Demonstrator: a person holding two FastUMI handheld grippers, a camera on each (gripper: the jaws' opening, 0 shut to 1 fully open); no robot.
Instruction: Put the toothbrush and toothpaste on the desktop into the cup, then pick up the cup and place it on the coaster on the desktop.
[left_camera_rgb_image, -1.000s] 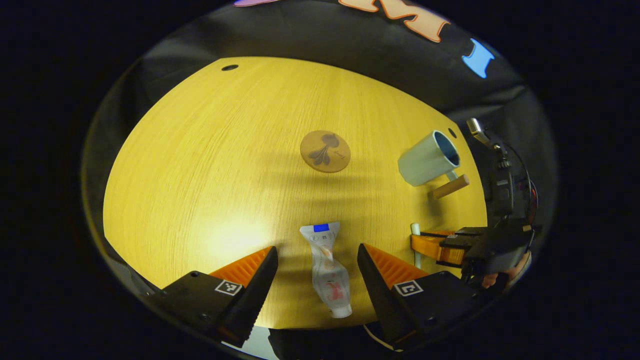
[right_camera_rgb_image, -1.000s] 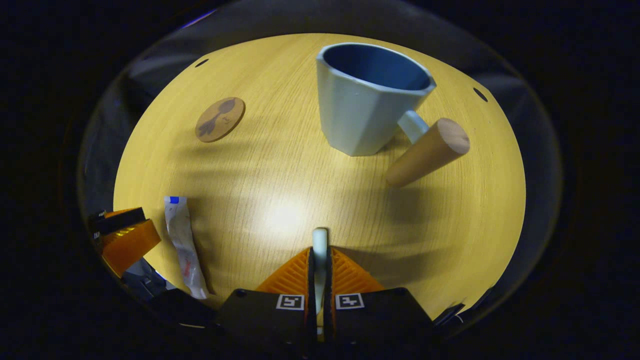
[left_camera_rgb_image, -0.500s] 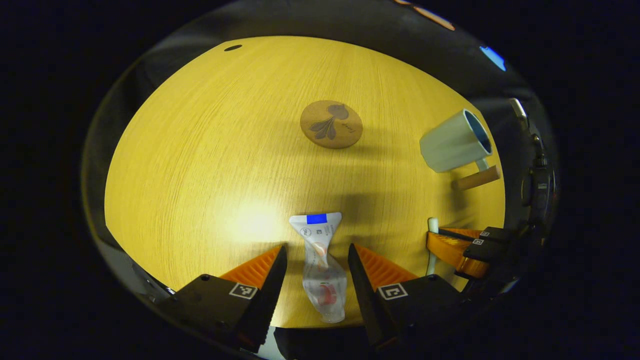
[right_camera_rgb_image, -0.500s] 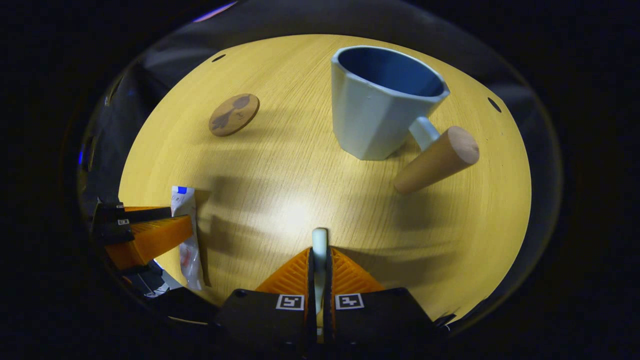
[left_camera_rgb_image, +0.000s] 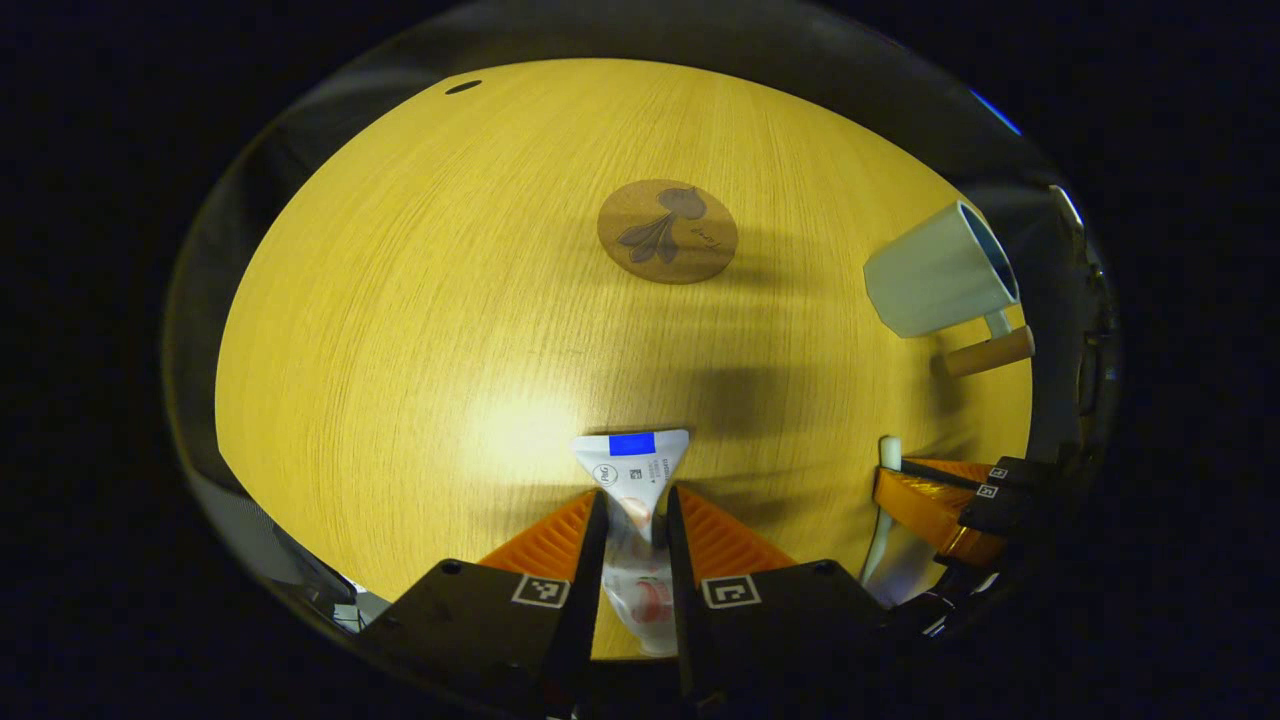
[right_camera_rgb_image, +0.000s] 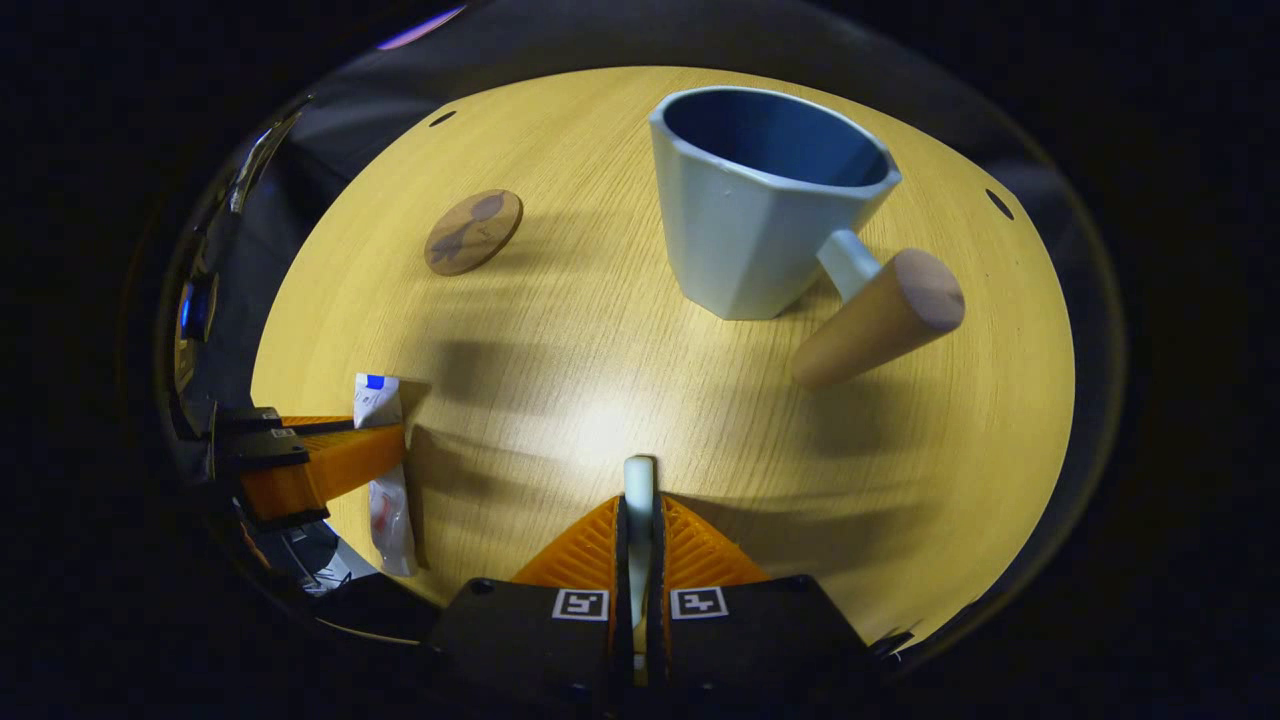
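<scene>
The left tool is nearly closed, both fingers pressing the middle of the toothpaste, whose flat crimped end juts forward past the tips; the tube seems gripped mid-body so it can be lifted from the counter and tipped into the cup. Ahead of this tool lies the round coaster, bare and waiting for the cup. To the right, the right tool is clamped tight on the toothbrush, a pale tip poking out between its fingers. Ahead of it and slightly right stands the cup, upright and empty, its wooden handle pointing toward the tool's right.
</scene>
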